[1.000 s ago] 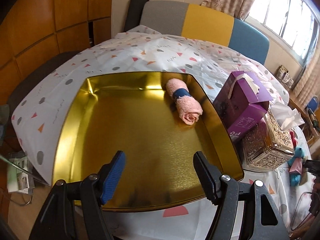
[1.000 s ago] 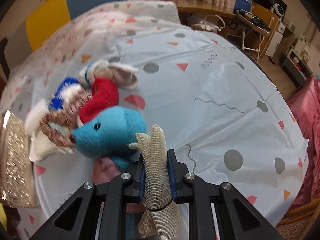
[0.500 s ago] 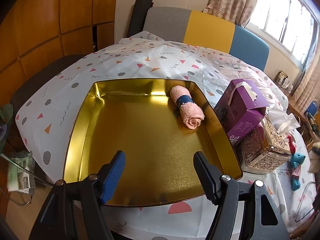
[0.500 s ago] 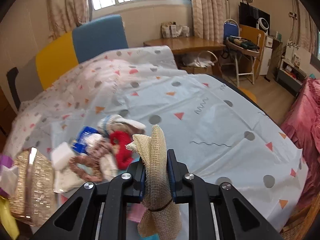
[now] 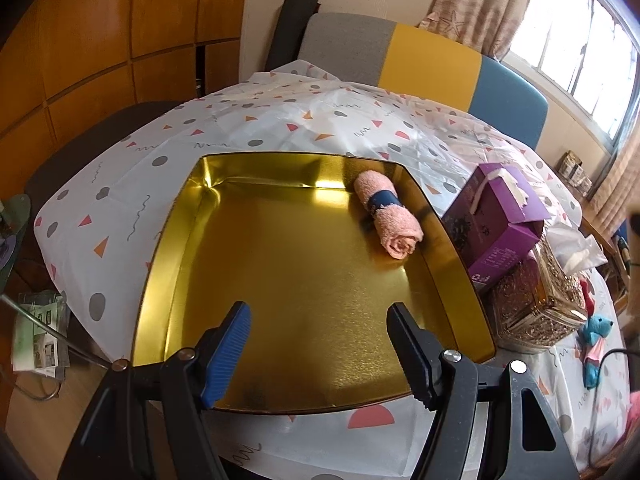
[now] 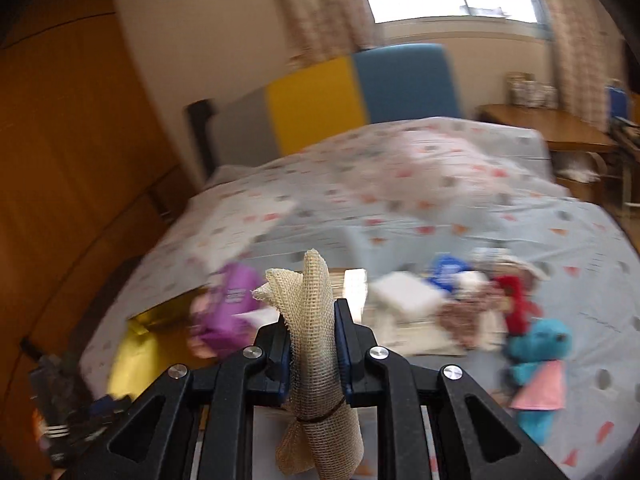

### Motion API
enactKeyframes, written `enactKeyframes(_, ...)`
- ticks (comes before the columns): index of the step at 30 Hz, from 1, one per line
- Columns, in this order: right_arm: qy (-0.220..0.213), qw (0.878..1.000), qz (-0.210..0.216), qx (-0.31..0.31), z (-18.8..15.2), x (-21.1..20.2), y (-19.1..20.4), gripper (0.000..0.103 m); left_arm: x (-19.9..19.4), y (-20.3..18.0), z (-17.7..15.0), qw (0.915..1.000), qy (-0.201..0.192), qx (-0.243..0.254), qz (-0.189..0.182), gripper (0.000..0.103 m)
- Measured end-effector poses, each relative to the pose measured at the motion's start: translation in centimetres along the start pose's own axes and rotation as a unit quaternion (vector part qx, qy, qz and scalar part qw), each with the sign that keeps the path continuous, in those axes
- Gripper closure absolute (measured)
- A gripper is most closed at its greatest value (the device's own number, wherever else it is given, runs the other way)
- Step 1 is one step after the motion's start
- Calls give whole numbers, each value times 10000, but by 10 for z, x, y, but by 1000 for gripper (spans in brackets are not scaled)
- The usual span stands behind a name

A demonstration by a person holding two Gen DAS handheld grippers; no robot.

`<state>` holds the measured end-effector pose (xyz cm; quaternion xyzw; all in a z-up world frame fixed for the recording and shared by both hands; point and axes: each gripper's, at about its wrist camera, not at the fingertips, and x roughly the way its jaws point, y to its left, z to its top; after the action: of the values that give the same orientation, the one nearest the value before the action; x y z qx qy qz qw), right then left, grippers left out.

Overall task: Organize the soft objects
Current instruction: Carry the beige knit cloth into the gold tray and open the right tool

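A: What has the right claw point(image 6: 310, 332) got?
B: A bundle of beige mesh cloth point(image 6: 316, 360), tied low with a dark band. The jaws are nearly closed, pressing it from both sides; its top pokes up past the fingertips and its tied end hangs below them.
A: And beyond that claw?
B: Blurred. Ahead and to its left, the gold tray point(image 6: 132, 344) and a purple box point(image 6: 228, 308). Ahead and to its right, a heap of soft toys point(image 6: 480, 300), with a blue plush point(image 6: 536, 364) in a pink dress nearest. All of it lies on the patterned tablecloth point(image 6: 560, 240), apart from the claw.
A: The left claw point(image 5: 318, 334)?
B: Partly open and holding nothing, hovering over the tray's near edge point(image 5: 280, 406).
A: Anything in the tray?
B: One pink rolled towel point(image 5: 388, 220) with a dark band, at the far right corner, well ahead of the left claw and right of its centre line. Just outside the tray's right wall stand the purple box point(image 5: 496, 220) and an ornate gold tissue holder point(image 5: 536, 304).
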<state>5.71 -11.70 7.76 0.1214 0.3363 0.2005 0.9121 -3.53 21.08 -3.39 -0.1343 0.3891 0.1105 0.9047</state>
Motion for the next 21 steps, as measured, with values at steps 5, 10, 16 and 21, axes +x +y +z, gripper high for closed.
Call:
enactKeyframes(5, 557, 9943, 865, -277, -8, 44, 69, 86, -2, 11, 0, 9999, -37, -130, 48, 32)
enactKeyframes(10, 1282, 9854, 1012, -489, -33, 97, 108, 86, 1, 24, -2, 9994, 0, -304, 146, 32)
enactKeyframes(16, 1714, 9798, 763, -694, -52, 148, 131, 83, -2, 30, -2, 9992, -42, -330, 239, 32)
enactKeyframes(21, 1956, 9771, 219, -810, -65, 180, 131, 75, -4, 34, -4, 9991, -71, -320, 265, 32)
